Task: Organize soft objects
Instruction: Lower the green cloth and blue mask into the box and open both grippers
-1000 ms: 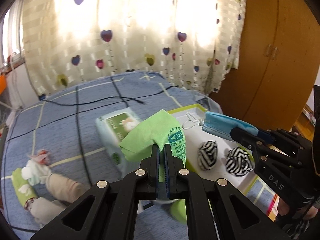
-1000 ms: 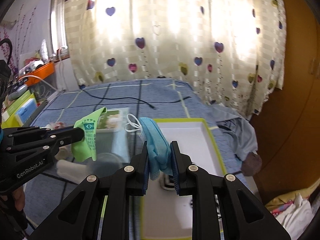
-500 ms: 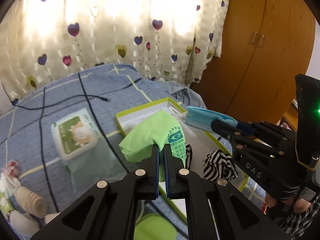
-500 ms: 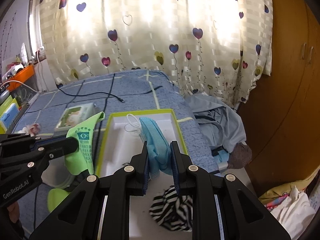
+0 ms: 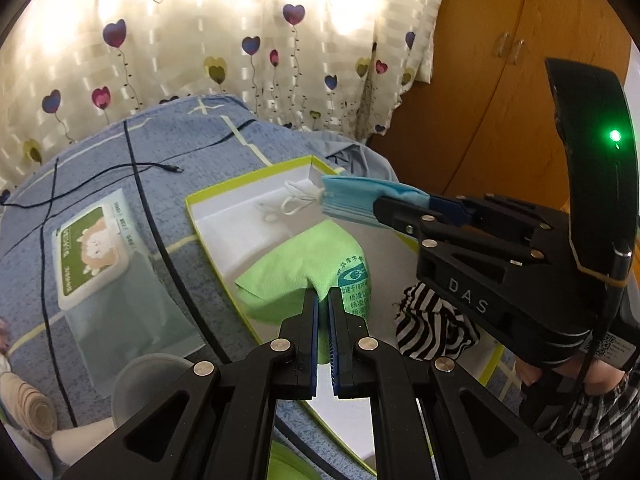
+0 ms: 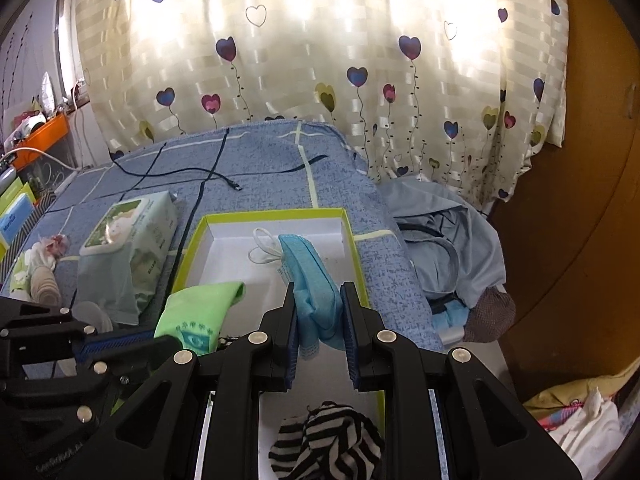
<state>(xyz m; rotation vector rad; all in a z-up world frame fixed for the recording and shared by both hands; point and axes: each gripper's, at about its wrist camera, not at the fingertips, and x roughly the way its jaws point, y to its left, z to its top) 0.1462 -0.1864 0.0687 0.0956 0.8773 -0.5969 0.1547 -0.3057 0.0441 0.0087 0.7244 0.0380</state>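
My left gripper [image 5: 324,296] is shut on a green cloth [image 5: 304,268] and holds it over the white tray with a yellow-green rim [image 5: 244,184]. My right gripper [image 6: 319,292] is shut on a folded blue face mask [image 6: 308,268], whose white ear loops [image 6: 264,248] hang over the tray's far end [image 6: 276,213]. The mask [image 5: 360,202] and right gripper [image 5: 404,210] also show in the left wrist view. The green cloth [image 6: 196,312] shows at the tray's left side. Black-and-white striped socks [image 6: 324,444] lie in the tray's near end, also seen in the left wrist view [image 5: 432,320].
A wet-wipes pack [image 6: 128,240] lies left of the tray on the blue bedspread [image 6: 264,160], with a black cable [image 6: 224,178] beyond it. Rolled socks [image 6: 40,276] lie at far left. A light-blue garment [image 6: 440,240] is heaped right of the tray. A wooden wardrobe [image 5: 520,100] stands right.
Both grippers have moved forward and down over the tray with their loads. The green cloth now hangs lower over the tray, and the mask sits nearer the tray's far end.
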